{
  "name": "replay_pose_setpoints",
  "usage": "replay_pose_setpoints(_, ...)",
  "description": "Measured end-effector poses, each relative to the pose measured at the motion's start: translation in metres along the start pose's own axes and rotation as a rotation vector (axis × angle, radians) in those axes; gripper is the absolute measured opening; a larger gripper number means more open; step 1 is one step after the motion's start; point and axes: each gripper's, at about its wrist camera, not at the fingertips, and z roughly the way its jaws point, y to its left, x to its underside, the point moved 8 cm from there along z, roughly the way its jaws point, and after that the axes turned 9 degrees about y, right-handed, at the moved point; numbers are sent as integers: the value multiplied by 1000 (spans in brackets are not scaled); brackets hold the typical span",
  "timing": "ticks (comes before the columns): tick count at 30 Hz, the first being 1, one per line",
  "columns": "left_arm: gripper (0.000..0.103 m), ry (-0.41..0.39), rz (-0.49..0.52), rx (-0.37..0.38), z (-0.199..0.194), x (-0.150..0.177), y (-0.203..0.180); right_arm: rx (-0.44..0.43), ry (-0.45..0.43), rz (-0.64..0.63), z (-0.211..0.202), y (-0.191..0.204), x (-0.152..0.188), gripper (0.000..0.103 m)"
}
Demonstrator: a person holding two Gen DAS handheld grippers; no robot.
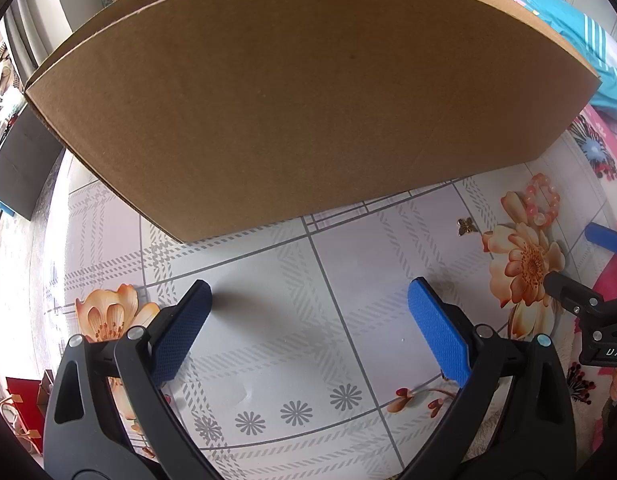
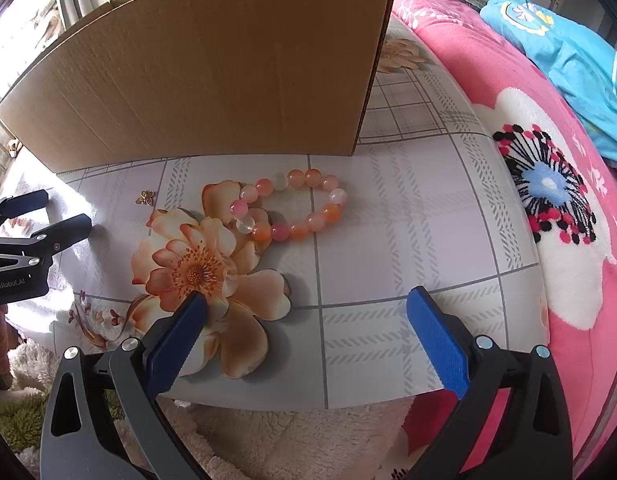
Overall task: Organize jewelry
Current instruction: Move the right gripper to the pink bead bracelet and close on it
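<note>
Bead bracelet (image 2: 289, 207) – lain at 12 o'clock of the spread, empty right hand-held gripper (image 2: 306, 308); beads may be rolled aside by an off-centre pinch.

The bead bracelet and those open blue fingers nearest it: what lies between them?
Only bare tablecloth, with a printed flower to one side, separates the bead bracelet from the right gripper, as the right wrist view shows.
</note>
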Motion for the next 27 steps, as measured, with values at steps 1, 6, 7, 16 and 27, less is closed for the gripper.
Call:
replay_pose_setpoints(1,95,0,0,0,0,0,0,-2,-2,0,0,0,1,97)
replay_pose_setpoints(6,95,-7,1,0,-1,0,4,-11,-38,0,-5,-1,0,97)
replay_pose_setpoints(7,95,-9,1,0,-1,0,4,-12,-50,13,-8,-1,1,97)
replay_pose_setpoints(16,96,-16,2,-2,-2,8,4,-183,-177,59,-39,3,-16,92)
replay_pose_setpoints(27,96,-17,1,-1,-2,9,3,-245,-172,-47,-31,38,-37,58)
